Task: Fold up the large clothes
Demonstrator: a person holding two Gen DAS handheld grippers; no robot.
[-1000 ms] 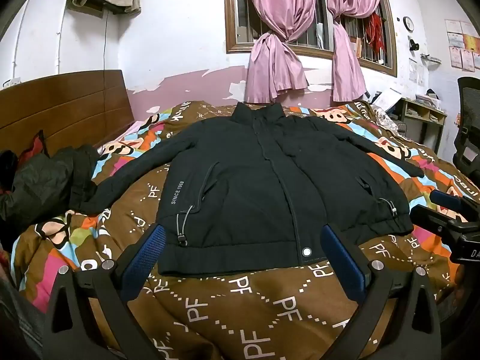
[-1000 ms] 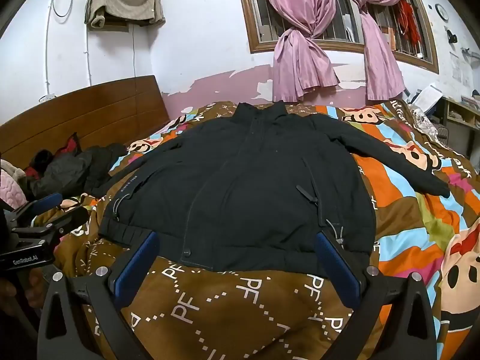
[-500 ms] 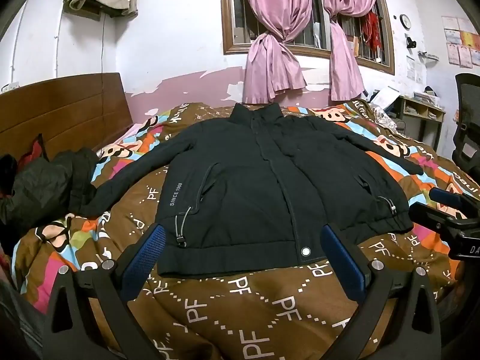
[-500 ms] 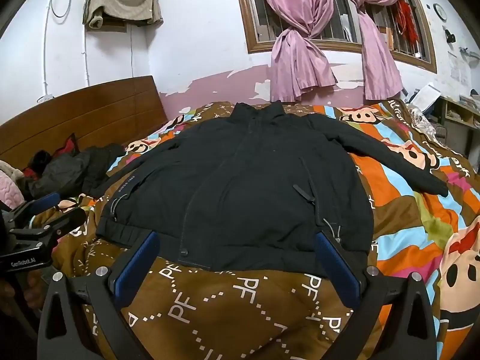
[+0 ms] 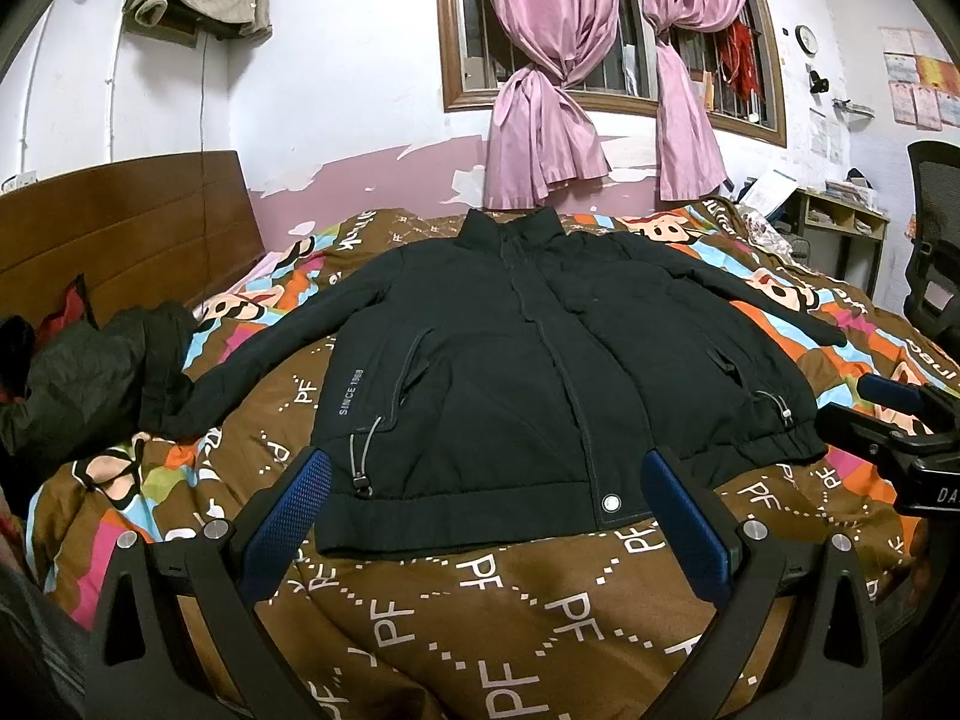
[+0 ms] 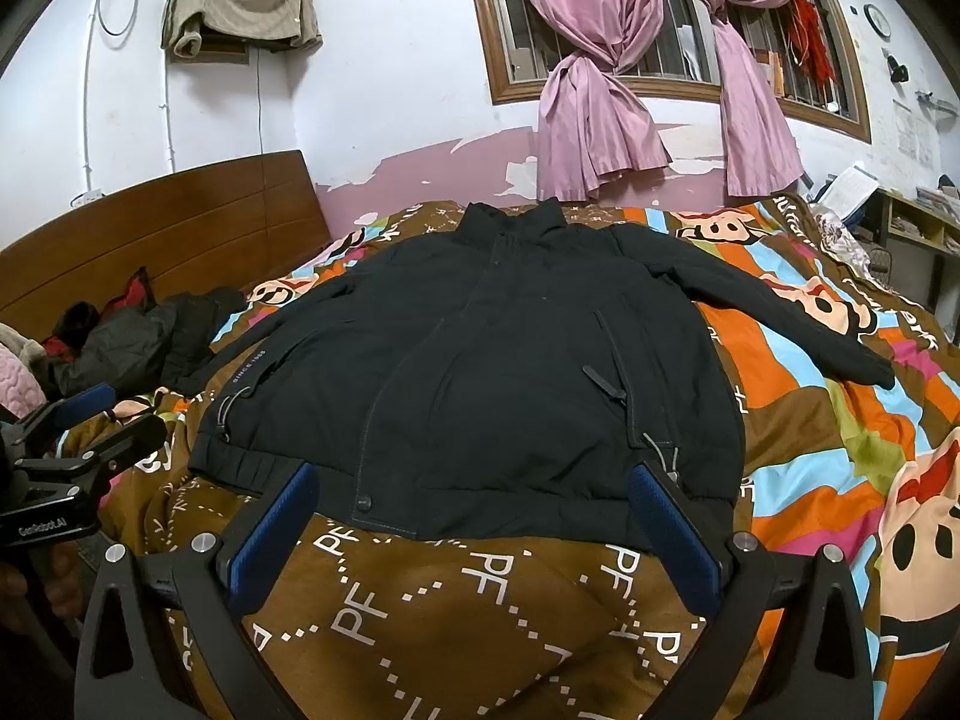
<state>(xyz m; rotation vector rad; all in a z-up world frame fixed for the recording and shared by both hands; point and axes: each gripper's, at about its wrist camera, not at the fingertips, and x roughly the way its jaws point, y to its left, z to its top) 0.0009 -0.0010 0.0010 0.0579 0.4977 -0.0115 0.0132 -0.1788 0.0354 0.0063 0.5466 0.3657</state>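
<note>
A large black zip-up jacket [image 5: 540, 372] [image 6: 480, 372] lies flat and face up on the bed, collar toward the window, both sleeves spread outward. Its hem runs just beyond my fingertips in both views. My left gripper [image 5: 483, 492] hangs wide open over the brown quilt in front of the hem's left half, holding nothing. My right gripper [image 6: 474, 507] is likewise wide open before the hem's right half, empty. Each gripper shows at the edge of the other's view: the right one [image 5: 900, 420], the left one [image 6: 78, 432].
A patterned brown quilt [image 5: 480, 612] covers the bed. A heap of dark clothes [image 5: 90, 372] lies by the wooden headboard [image 5: 120, 222] at left. Pink curtains [image 5: 540, 90] hang at the window behind. A shelf [image 5: 840, 222] and an office chair [image 5: 936, 240] stand at right.
Both grippers have drifted very slightly; the jacket lies as before, and both stay open.
</note>
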